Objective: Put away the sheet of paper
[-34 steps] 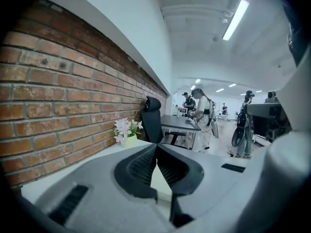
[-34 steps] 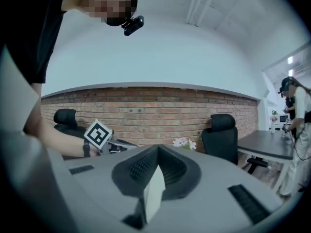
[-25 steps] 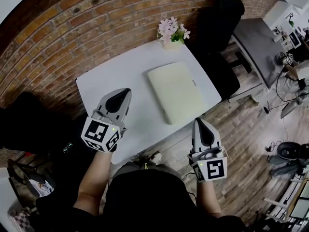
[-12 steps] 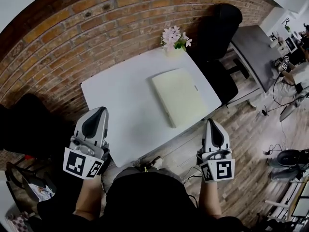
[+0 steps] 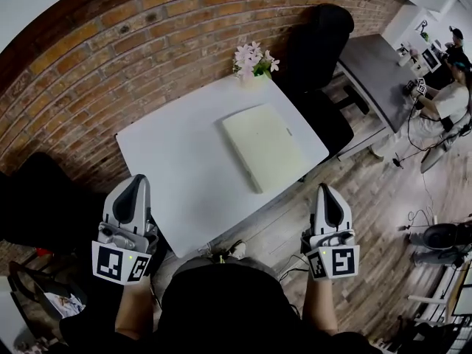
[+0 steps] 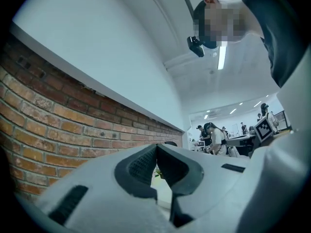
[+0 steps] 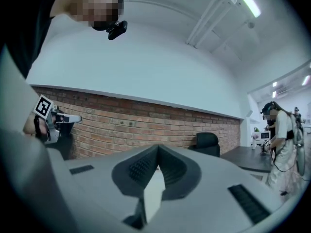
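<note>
A pale cream, flat folder-like case (image 5: 264,147) lies on the right half of the white table (image 5: 177,161); I see no loose sheet of paper. My left gripper (image 5: 135,179) hovers off the table's front left corner, jaws shut and empty. In the left gripper view, the left gripper (image 6: 156,147) points along the brick wall with its tips touching. My right gripper (image 5: 327,189) hangs over the wooden floor off the table's front right corner. Seen in its own view, the right gripper (image 7: 158,149) has its tips together and nothing between them.
A vase of pink flowers (image 5: 251,56) stands at the table's far edge by the brick wall (image 5: 110,57). A black chair (image 5: 313,39) sits behind the table on the right, beside a grey desk (image 5: 372,61) and a person (image 5: 442,105). A dark object (image 5: 37,198) lies left.
My left gripper has pulled back from over the table's front left part to beyond its corner, toward me. The right gripper has drawn back a little. Both stay shut.
</note>
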The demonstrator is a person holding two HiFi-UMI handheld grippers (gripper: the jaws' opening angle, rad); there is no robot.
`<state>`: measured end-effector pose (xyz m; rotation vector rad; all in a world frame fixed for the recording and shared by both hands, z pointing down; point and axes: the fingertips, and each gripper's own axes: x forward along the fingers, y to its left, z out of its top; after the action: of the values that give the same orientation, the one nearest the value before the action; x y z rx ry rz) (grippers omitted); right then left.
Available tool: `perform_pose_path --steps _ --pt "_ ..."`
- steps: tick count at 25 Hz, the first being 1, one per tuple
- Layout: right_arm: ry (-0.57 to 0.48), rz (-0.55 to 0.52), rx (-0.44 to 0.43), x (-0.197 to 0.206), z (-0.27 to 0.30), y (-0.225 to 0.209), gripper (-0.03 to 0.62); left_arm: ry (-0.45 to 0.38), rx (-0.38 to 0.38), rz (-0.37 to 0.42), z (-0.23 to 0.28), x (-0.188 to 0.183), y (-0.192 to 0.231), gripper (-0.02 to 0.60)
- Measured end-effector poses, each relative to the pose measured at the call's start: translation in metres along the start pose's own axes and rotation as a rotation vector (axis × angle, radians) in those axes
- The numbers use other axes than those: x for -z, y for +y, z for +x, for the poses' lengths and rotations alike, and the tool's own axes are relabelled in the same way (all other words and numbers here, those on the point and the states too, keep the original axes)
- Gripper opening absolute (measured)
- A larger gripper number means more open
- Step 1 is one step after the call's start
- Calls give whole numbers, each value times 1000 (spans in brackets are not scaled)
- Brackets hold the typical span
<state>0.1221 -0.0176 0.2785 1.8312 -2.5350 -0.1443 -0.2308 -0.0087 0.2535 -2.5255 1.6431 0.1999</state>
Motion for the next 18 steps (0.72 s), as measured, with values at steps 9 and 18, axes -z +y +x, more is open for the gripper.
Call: perform_pose_path --steps 9,18 --pt "12 -35 23 -1 -21 -4 14 -30 30 -20 2 -5 -16 26" --pt "-42 -3 4 -13 -23 -3 14 -41 29 8 -1 -13 -24 26"
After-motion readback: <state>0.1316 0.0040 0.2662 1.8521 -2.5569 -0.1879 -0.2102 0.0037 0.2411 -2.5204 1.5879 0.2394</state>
